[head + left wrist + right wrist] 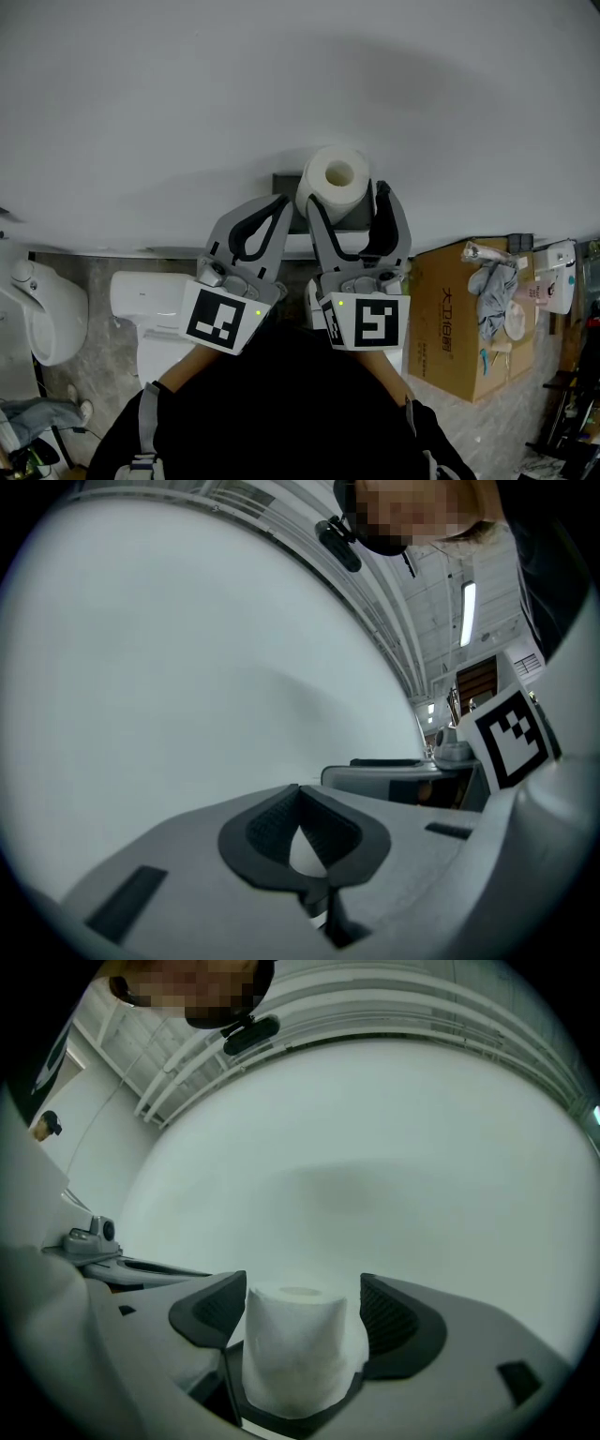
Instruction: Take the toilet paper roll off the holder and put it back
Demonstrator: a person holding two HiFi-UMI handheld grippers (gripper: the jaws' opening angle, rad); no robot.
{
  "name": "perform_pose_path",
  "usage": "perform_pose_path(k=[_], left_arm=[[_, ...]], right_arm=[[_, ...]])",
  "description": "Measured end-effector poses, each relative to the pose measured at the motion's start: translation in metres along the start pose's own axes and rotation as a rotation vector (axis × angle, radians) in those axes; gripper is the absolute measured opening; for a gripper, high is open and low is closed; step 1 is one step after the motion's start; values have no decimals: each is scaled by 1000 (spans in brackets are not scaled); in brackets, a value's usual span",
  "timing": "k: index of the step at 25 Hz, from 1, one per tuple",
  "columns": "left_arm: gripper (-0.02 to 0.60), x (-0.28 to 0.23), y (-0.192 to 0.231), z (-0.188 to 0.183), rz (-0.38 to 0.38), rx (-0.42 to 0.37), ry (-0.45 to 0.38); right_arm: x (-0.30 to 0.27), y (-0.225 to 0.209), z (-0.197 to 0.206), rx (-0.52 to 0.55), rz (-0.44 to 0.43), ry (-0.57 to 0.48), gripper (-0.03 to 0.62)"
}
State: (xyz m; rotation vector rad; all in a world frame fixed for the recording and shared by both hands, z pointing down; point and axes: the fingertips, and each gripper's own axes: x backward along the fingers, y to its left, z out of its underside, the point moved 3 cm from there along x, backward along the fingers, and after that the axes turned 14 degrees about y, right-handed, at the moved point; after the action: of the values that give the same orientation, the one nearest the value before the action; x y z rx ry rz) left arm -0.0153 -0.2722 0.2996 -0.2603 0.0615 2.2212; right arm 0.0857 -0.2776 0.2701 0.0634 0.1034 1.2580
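Observation:
A white toilet paper roll (335,181) stands upright on a dark holder (284,184) fixed to the pale wall. My right gripper (349,199) is open, one jaw on each side of the roll. In the right gripper view the roll (295,1354) sits in the black holder cradle (281,1421) between the jaws of the right gripper (305,1302), with a clear gap on the right side. My left gripper (279,204) hovers just left of the holder, shut with nothing held. Its fingertips (300,799) meet in the left gripper view.
A plain white wall (281,84) fills the upper part of the view. Below on the floor are a white toilet fixture (47,314), a white box-like unit (141,302) and a cardboard box (459,319) with cloths and bottles on top.

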Motion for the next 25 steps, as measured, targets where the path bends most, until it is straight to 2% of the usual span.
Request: perform_pose_path(k=[7, 8, 9, 16, 25], left_arm=[[6, 4, -7, 0, 12, -6, -4], [5, 4, -7, 0, 14, -7, -4], [6, 4, -7, 0, 16, -8, -4], [6, 5, -9, 1, 19, -6, 1], [6, 8, -11, 10, 10, 4, 19]], right_arm=[[23, -9, -10, -7, 62, -64, 355], [25, -10, -9, -7, 66, -64, 309], [26, -10, -9, -6, 68, -62, 210], [32, -11, -1, -12, 73, -28, 48], [34, -13, 23, -46, 84, 55, 25]])
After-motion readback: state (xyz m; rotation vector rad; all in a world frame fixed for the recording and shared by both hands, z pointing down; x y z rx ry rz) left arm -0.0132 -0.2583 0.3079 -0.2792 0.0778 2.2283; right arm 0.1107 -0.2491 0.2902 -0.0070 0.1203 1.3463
